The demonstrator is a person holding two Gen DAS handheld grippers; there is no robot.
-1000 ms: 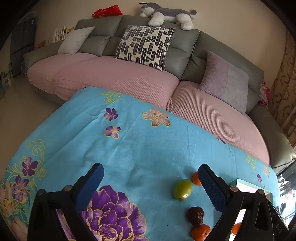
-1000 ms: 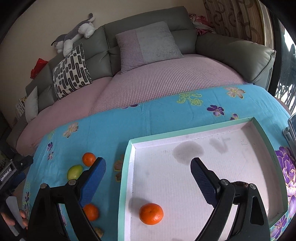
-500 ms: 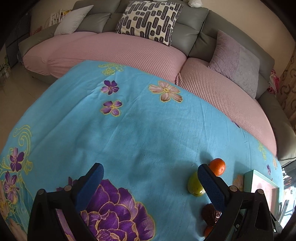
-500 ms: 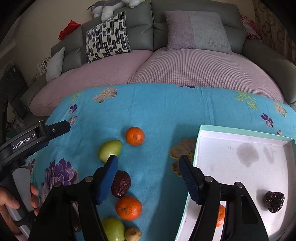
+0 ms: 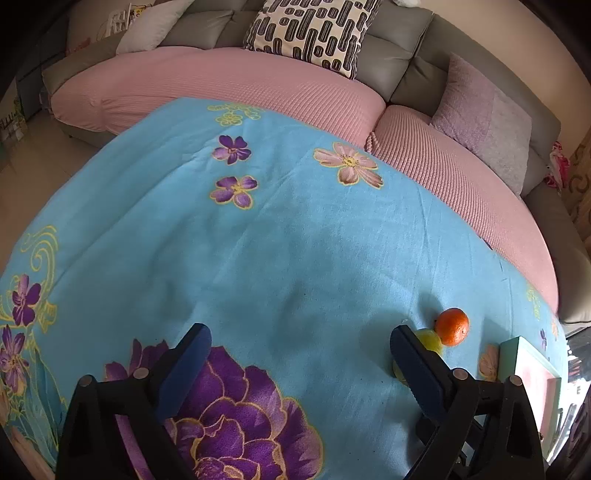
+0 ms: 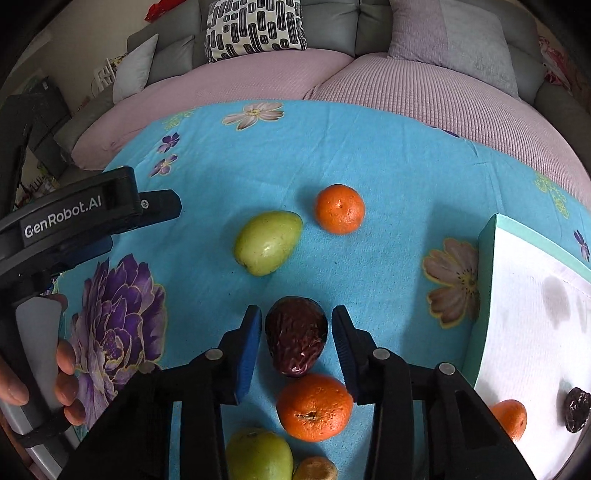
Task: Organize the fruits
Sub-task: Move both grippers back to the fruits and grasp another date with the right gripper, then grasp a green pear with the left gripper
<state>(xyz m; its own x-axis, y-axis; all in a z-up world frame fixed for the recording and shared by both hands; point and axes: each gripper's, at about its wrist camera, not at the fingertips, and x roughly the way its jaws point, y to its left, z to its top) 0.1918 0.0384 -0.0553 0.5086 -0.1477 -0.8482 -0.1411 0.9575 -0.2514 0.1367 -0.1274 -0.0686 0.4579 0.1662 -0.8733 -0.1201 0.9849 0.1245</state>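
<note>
Turquoise flowered cloth (image 5: 277,240) before a grey sofa (image 5: 417,62) with pink covers.

A turquoise cloth (image 6: 388,177) printed with purple and pink flowers carries orange tangerines (image 6: 339,209), pale green fruits (image 6: 267,243) and a dark brown wrinkled date (image 6: 295,334). At right, a white tray (image 6: 485,258) has a mint-green rim. Far off, a black-and-white patterned cushion (image 6: 255,27) lies on a grey sofa (image 6: 332,22) with pink seat covers.

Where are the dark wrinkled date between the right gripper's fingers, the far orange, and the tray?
dark wrinkled date (image 6: 296,334): right wrist view, middle of its wrinkled body.
far orange (image 6: 339,209): right wrist view, centre of its peel.
tray (image 6: 484,295): right wrist view, its teal left wall.
</note>
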